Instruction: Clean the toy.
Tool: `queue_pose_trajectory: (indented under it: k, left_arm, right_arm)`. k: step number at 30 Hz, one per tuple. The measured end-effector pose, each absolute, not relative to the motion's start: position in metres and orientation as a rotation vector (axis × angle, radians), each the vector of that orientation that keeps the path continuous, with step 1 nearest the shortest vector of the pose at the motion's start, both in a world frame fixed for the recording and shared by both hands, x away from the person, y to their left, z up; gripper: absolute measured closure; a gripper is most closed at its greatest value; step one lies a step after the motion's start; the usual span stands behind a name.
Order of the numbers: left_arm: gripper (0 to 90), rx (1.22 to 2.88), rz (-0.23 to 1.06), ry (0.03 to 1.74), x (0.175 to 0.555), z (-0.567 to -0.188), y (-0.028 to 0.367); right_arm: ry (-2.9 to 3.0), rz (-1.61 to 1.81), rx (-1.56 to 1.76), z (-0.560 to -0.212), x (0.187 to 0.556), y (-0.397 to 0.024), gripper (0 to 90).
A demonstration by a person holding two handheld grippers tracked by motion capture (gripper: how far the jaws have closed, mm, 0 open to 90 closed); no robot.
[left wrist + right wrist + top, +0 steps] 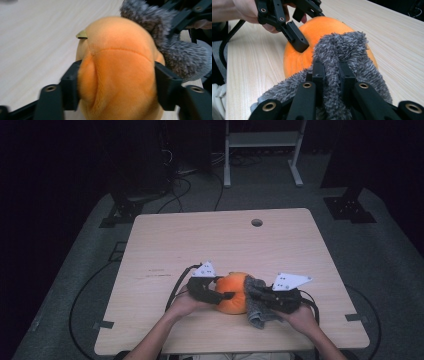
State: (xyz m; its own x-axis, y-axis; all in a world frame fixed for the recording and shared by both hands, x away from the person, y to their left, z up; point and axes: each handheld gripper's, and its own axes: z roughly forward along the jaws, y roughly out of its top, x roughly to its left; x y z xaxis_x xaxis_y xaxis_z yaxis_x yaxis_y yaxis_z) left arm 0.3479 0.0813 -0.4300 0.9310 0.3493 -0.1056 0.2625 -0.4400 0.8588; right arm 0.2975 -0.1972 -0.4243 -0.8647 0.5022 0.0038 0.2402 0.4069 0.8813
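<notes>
The orange plush (233, 293) sat near the front of the table (220, 240); it looked soft and light, and it dented where it was squeezed, so its fat middle was a good place to hold; the left gripper (116, 85) pinched its sides; the right gripper (331, 72) was shut tight on a fuzzy grey cloth (352, 50) pressed against it; the table was pale, smooth wood; the room was dark, with cables (185, 185) on the floor.

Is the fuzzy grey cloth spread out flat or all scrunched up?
Scrunched up. The grey cloth bunches between the right gripper's fingers, against the orange plush.
</notes>
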Motion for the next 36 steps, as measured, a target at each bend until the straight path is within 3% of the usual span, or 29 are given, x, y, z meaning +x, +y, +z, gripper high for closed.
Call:
queue_pose_trajectory:
  k: [8,17,25,33,36]
  left_arm:
    - [38.7,2.049,0.252,0.312,0.351,-0.417,0.073]
    - [34.0,2.042,0.160,0.408,0.357,-0.439,0.105]
    - [34.1,2.056,0.170,0.387,0.354,-0.441,0.108]
    - [34.1,2.067,0.163,0.391,0.355,-0.441,0.108]
    - [27.0,2.083,0.129,0.446,0.357,-0.433,0.104]
  right_arm:
    - [2.350,1.435,0.642,-0.409,0.300,-0.199,78.4]
    - [2.420,1.311,0.799,-0.445,0.310,-0.210,78.2]
    - [2.349,1.501,0.692,-0.419,0.309,-0.195,78.0]
    - [2.383,1.443,0.776,-0.435,0.322,-0.202,78.0]
    - [2.367,1.460,0.764,-0.430,0.320,-0.201,78.1]
